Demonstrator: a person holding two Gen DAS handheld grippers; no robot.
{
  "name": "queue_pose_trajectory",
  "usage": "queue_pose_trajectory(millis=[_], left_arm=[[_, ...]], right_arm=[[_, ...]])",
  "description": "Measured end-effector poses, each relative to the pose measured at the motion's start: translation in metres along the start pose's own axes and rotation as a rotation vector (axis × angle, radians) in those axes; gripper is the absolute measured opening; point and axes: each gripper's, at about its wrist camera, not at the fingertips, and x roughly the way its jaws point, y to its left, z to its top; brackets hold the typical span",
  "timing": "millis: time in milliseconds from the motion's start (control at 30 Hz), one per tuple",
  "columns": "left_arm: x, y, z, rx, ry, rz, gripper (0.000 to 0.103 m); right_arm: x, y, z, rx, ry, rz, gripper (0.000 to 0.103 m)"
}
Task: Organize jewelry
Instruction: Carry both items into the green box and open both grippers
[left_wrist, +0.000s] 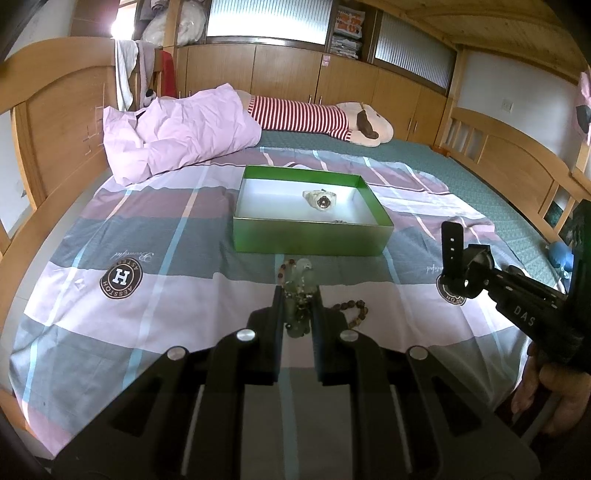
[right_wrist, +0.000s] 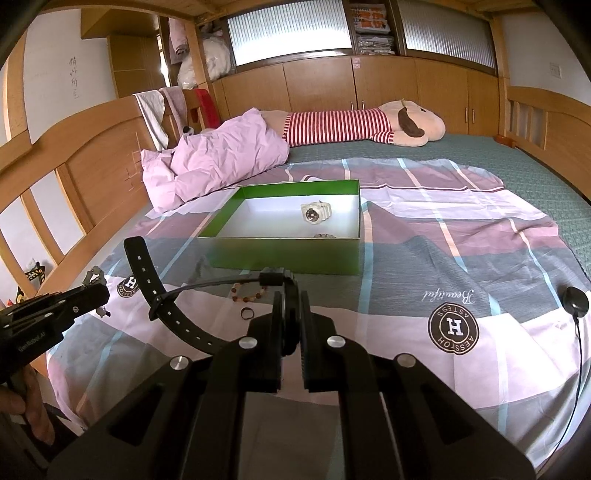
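Left gripper (left_wrist: 298, 291) pinches pale green jade pendant (left_wrist: 301, 280) above checked sheet (left_wrist: 147, 295) on bed. Beaded bracelet (left_wrist: 352, 314) lies on sheet just right of it. Green box (left_wrist: 310, 236) sits ahead, centre, holding cream watch (left_wrist: 320, 199); small beaded piece (right_wrist: 325, 235) rests by box's near wall. Right gripper (right_wrist: 291, 295) clamps black watch (right_wrist: 177, 295), strap trailing left, lifted off sheet; amber bracelet (right_wrist: 249, 290) and ring (right_wrist: 246, 314) lie beneath.

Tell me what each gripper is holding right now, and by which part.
The left gripper pinches a greenish bead-and-pendant piece low on its strand. The right gripper clamps a black watch by its case.
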Motion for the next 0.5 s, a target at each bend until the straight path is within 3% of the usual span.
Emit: queue_pose_trajectory(millis=[500], left_arm=[[0.0020,0.0012,-0.0014,0.001,0.005,0.001,0.013]], right_arm=[[0.0019,-0.0002,0.0007,-0.003,0.005,0.004,0.008]])
